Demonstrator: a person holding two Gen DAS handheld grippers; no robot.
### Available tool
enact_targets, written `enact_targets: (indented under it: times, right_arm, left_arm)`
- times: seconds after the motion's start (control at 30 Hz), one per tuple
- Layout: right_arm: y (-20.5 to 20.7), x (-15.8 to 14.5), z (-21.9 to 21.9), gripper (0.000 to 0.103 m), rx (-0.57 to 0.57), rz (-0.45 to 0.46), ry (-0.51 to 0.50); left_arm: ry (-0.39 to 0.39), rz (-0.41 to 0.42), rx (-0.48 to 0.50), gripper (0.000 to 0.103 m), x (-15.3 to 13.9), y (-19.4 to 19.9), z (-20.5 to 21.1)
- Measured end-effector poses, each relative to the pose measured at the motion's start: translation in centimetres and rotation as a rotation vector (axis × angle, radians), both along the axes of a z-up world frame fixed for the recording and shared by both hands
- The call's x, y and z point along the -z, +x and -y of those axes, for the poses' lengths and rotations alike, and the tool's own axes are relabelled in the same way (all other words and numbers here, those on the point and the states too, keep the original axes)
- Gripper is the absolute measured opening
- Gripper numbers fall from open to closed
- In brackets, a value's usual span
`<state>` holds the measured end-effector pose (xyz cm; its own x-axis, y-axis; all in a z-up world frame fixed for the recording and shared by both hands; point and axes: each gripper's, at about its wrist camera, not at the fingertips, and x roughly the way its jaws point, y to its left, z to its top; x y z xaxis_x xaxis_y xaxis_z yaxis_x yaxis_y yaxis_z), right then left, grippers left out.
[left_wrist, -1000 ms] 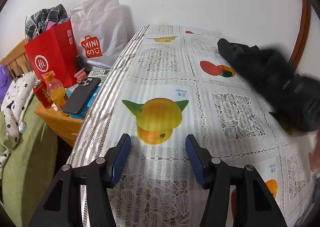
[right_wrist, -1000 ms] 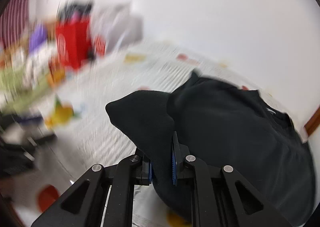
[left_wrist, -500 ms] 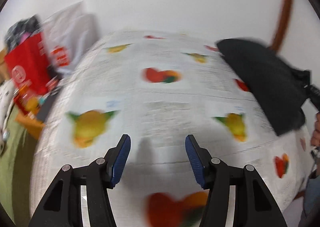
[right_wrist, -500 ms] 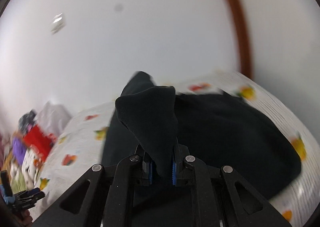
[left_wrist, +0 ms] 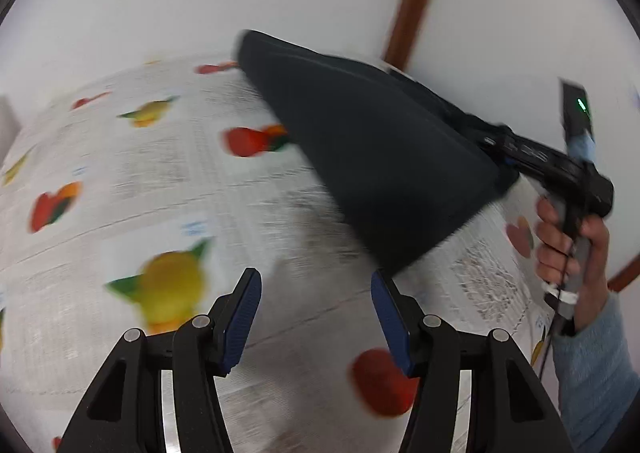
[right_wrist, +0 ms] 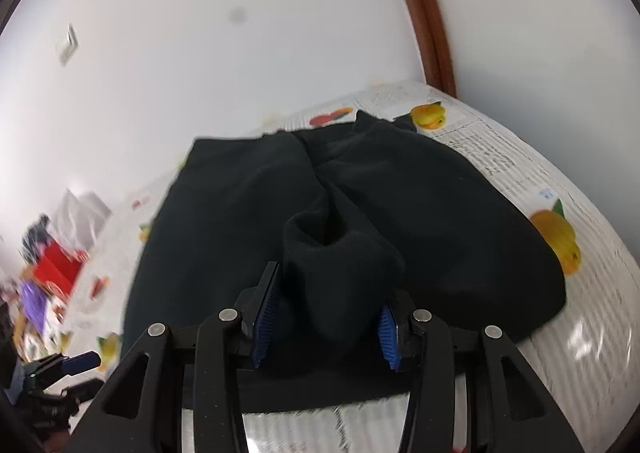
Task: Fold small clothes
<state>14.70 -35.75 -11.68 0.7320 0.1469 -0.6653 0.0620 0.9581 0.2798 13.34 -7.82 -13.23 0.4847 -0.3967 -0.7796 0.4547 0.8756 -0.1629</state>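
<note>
A black garment [right_wrist: 360, 205] lies spread on the fruit-print tablecloth [right_wrist: 560, 325]. A bunched fold of it sits between the fingers of my right gripper [right_wrist: 326, 317], whose jaws stand open around it. In the left wrist view the garment [left_wrist: 372, 157] stretches from the far table edge to my right gripper [left_wrist: 506, 163], held in a hand at the right. My left gripper [left_wrist: 316, 305] is open and empty above the tablecloth [left_wrist: 160, 181], just left of the garment's near corner.
A white wall and a brown door frame [right_wrist: 428, 25] stand behind the table. A red bag [right_wrist: 56, 265] and other clutter sit far left beyond the table. The other gripper [right_wrist: 60, 365] shows at the lower left of the right wrist view.
My right gripper has opened; it was shut on the black garment, which has dropped spread out on the table. My left gripper swung right toward the garment and stayed open.
</note>
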Motion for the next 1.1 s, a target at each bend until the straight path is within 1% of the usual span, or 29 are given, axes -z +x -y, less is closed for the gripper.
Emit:
enact_targets:
  times: [0.03,0.07,0.13,0.2,0.23,0.27,0.3,0.33,0.43,0.53,0.6,0.67,0.8,0.93,1.03,1.1]
  right_arm:
    - [0.5,0.3,-0.2,0.042,-0.014,-0.015,-0.023]
    - [0.7,0.6,-0.2,0.031,-0.023,-0.016,-0.034]
    - [0.6,0.9,0.0,0.021,-0.029,-0.009,-0.036]
    - [0.6,1.2,0.2,0.019,-0.034,-0.006,-0.023]
    - [0.7,1.3,0.0,0.019,-0.035,-0.007,-0.032]
    - [0.9,1.4,-0.1,0.018,-0.038,-0.009,-0.043]
    - [1.0,1.6,-0.3,0.018,-0.04,-0.01,-0.051]
    - [1.1,1.6,-0.5,0.017,-0.041,-0.01,-0.056]
    - [1.7,1.6,-1.4,0.015,-0.064,-0.005,-0.079]
    - [2.4,1.7,-3.0,0.014,-0.093,-0.016,-0.077]
    - [2.8,1.7,-4.4,0.014,-0.118,-0.021,-0.072]
    - [3.0,1.7,-6.3,0.014,-0.148,-0.021,-0.069]
    - [3.3,1.8,-10.3,0.014,-0.212,-0.023,-0.039]
    - [3.6,2.0,-14.5,0.014,-0.286,-0.016,-0.017]
    - [3.3,1.8,-17.0,0.014,-0.33,-0.007,-0.006]
    - [2.5,1.2,-16.9,0.014,-0.329,0.024,0.023]
  left_arm:
    - [0.005,-0.006,0.014,0.054,0.2,0.1,0.8]
    - [0.012,-0.016,0.032,0.054,0.5,0.2,1.9]
    - [0.02,-0.025,0.055,0.054,0.9,0.5,3.5]
    - [0.034,-0.022,0.079,0.054,1.1,0.9,5.1]
    - [0.049,-0.015,0.082,0.053,1.1,1.2,5.9]
    - [0.052,-0.007,0.08,0.05,1.0,1.5,6.2]
    - [0.062,0.002,0.065,0.038,1.0,1.7,6.5]
    - [0.075,0.007,0.039,0.024,1.0,1.7,6.3]
    - [0.076,0.021,0.022,0.014,0.7,1.6,5.7]
    - [0.08,0.052,-0.022,0.013,0.2,1.3,3.9]
    - [0.075,0.05,-0.057,0.012,0.0,1.3,2.1]
    - [0.063,0.046,-0.095,0.012,-0.1,1.1,-0.4]
    - [0.07,0.061,-0.157,0.012,-0.4,0.1,-4.3]
    - [0.068,0.053,-0.235,0.012,-0.2,-1.8,-8.9]
    - [0.059,0.046,-0.255,0.013,0.0,-2.9,-10.9]
    - [0.042,0.037,-0.248,0.013,0.0,-3.3,-11.7]
